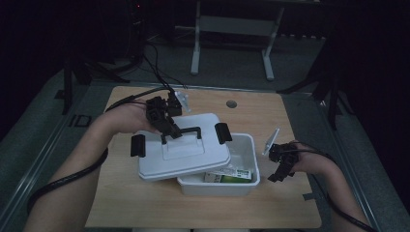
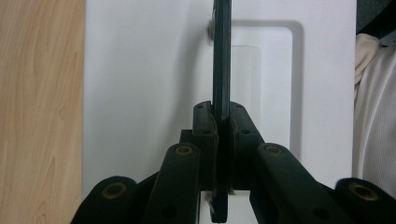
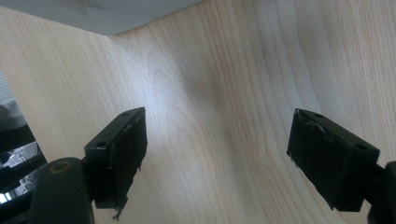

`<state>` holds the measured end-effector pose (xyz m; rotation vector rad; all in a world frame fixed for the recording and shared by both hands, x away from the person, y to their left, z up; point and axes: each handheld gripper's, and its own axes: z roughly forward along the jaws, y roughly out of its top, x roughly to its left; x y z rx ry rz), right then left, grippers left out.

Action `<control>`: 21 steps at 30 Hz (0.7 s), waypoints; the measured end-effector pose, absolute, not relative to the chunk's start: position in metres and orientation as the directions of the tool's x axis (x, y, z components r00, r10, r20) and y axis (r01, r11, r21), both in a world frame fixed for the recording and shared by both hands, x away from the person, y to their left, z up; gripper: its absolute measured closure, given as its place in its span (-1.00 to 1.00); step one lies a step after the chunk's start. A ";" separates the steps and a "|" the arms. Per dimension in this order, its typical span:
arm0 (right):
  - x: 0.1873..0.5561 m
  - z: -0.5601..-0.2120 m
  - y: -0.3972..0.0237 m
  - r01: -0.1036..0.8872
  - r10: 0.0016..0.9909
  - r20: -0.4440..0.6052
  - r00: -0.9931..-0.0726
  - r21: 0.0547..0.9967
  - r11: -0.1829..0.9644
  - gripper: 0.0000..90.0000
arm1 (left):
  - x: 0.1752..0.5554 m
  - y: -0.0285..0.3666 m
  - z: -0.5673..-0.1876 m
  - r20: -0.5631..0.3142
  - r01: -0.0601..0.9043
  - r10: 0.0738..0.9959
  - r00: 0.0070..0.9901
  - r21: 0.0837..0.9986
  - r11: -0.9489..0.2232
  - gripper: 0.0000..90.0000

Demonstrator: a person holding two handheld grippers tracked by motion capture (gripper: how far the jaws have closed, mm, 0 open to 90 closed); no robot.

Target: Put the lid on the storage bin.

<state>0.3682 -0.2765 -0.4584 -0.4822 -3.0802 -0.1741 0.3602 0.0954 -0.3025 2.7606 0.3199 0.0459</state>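
Observation:
A white lid (image 1: 188,154) with a black handle (image 1: 186,131) and two black end clips sits tilted over the left part of a white box (image 1: 244,145). My left gripper (image 1: 170,130) is shut on that handle. In the left gripper view the jaws pinch the thin handle bar (image 2: 221,56) above the lid's top (image 2: 140,93). A green and white carton (image 1: 232,175) lies in the uncovered part of the box. My right gripper (image 1: 280,174) stands open just right of the box, over bare wood (image 3: 210,70), with nothing between its fingers.
The wooden table (image 1: 290,208) has a small round hole (image 1: 231,104) near its far edge. Cables trail from both grippers off the table's sides. A corner of the white box (image 3: 93,14) appears at the top of the right gripper view. Metal stand legs stand beyond the table.

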 end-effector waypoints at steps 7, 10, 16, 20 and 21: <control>0.367 -0.458 -0.278 0.303 0.301 0.033 -0.953 0.108 0.947 -0.57 | 0.361 0.082 -0.303 -0.006 0.187 0.198 0.980 0.355 -0.916 0.88; 0.367 -0.458 -0.278 0.303 0.301 0.033 -0.953 0.107 0.947 -0.57 | 0.361 0.074 -0.305 -0.013 0.176 0.183 0.983 0.351 -0.920 0.88; 0.367 -0.457 -0.279 0.300 0.299 0.029 -0.954 0.108 0.948 -0.57 | 0.362 0.060 -0.306 -0.013 0.150 0.155 0.988 0.341 -0.928 0.88; 0.366 -0.456 -0.279 0.297 0.296 0.027 -0.955 0.108 0.949 -0.57 | 0.362 0.051 -0.307 -0.012 0.137 0.141 0.990 0.340 -0.931 0.88; 0.366 -0.456 -0.279 0.298 0.297 0.028 -0.955 0.107 0.949 -0.57 | 0.362 0.048 -0.307 -0.010 0.129 0.133 0.991 0.341 -0.931 0.88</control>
